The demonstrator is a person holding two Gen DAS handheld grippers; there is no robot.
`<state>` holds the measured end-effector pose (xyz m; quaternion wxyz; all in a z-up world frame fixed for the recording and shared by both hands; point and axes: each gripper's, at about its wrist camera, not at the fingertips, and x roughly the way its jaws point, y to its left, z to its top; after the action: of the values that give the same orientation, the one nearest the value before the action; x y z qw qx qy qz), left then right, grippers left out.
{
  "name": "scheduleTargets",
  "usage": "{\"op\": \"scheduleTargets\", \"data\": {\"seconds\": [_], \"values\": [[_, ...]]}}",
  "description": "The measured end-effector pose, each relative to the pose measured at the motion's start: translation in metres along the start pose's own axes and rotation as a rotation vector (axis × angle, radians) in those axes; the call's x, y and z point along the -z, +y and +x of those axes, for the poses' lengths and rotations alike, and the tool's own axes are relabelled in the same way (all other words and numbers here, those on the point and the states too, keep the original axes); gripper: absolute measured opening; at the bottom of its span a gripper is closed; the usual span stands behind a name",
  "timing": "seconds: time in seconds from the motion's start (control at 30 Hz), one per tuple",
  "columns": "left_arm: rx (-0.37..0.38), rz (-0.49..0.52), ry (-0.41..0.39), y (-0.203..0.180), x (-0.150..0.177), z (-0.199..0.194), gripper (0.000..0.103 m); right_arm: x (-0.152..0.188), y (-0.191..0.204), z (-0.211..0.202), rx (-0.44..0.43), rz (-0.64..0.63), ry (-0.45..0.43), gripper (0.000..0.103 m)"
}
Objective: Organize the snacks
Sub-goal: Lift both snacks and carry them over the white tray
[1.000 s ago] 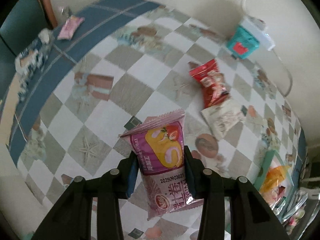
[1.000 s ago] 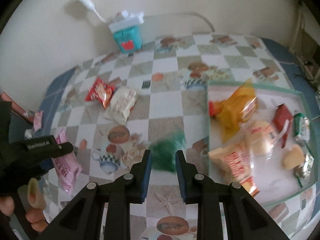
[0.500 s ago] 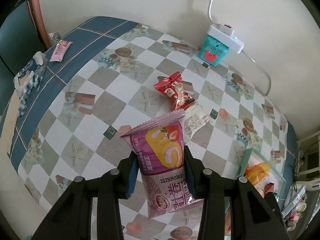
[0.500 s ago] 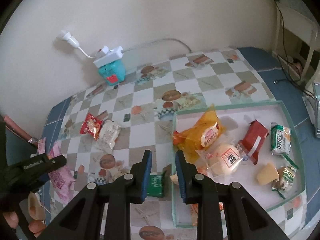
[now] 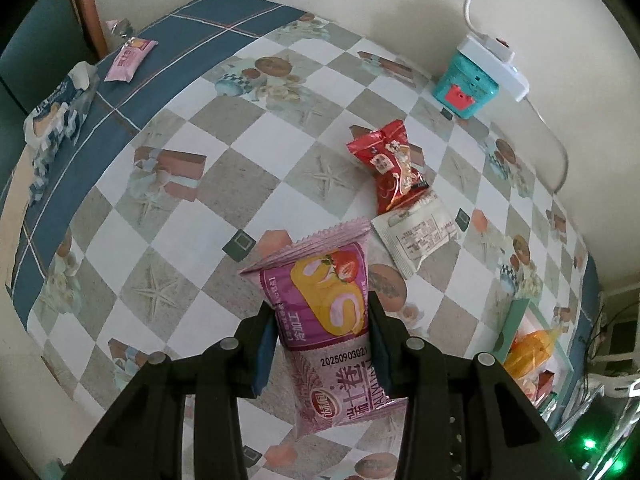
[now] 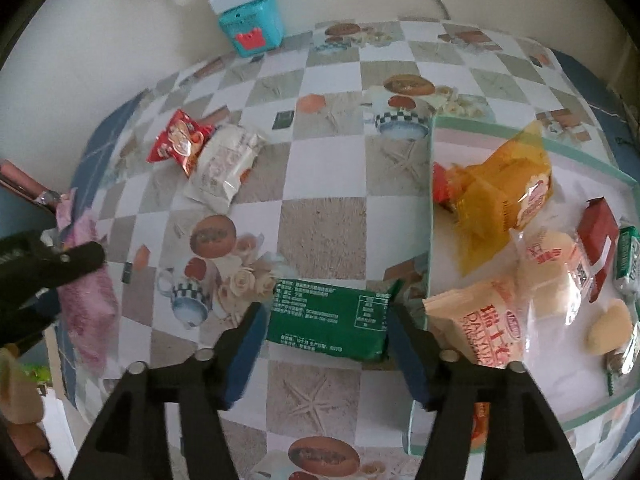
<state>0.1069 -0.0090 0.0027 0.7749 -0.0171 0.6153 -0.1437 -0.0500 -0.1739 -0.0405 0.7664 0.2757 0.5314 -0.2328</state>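
My left gripper (image 5: pixel 322 314) is shut on a pink strawberry cake-roll packet (image 5: pixel 328 316) and holds it above the checked tablecloth; gripper and packet also show in the right wrist view (image 6: pixel 86 280). My right gripper (image 6: pixel 324 324) is open, its fingers on either side of a green snack packet (image 6: pixel 330 322) lying on the table just left of the clear green-rimmed tray (image 6: pixel 430 248). The tray holds an orange bag (image 6: pixel 504 188), a peach packet (image 6: pixel 476 320) and several other snacks. A red packet (image 5: pixel 390 164) and a white packet (image 5: pixel 418 236) lie together on the table.
A teal box with a white power strip on it (image 6: pixel 250 26) stands by the wall. A small pink packet (image 5: pixel 130 58) and a blue-white wrapper (image 5: pixel 52 108) lie on the blue border at the far left. The tray's corner (image 5: pixel 516 324) shows at the left wrist view's right.
My right gripper has opened wide and come down around the green packet, which fell from it onto the table. My left gripper still holds the pink packet and has dropped closer to the table.
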Motion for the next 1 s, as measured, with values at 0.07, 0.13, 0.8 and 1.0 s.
{"op": "scheduleTargets", "data": {"seconds": [0.07, 0.13, 0.8, 1.0], "values": [[0.007, -0.006, 0.005, 0.002, -0.001, 0.001, 0.043, 0.0, 0.003, 0.006, 0.026, -0.005, 0.013, 0.069], [0.013, -0.012, 0.012, 0.005, -0.002, 0.002, 0.043, 0.001, 0.008, 0.011, 0.064, -0.018, 0.014, 0.073], [0.024, -0.048, 0.035, 0.018, -0.009, 0.009, 0.043, 0.008, 0.046, 0.04, 0.174, -0.111, 0.013, 0.079], [0.019, -0.044, 0.033, 0.017, -0.008, 0.01, 0.043, 0.01, 0.05, 0.043, 0.2, -0.125, 0.003, 0.072]]}}
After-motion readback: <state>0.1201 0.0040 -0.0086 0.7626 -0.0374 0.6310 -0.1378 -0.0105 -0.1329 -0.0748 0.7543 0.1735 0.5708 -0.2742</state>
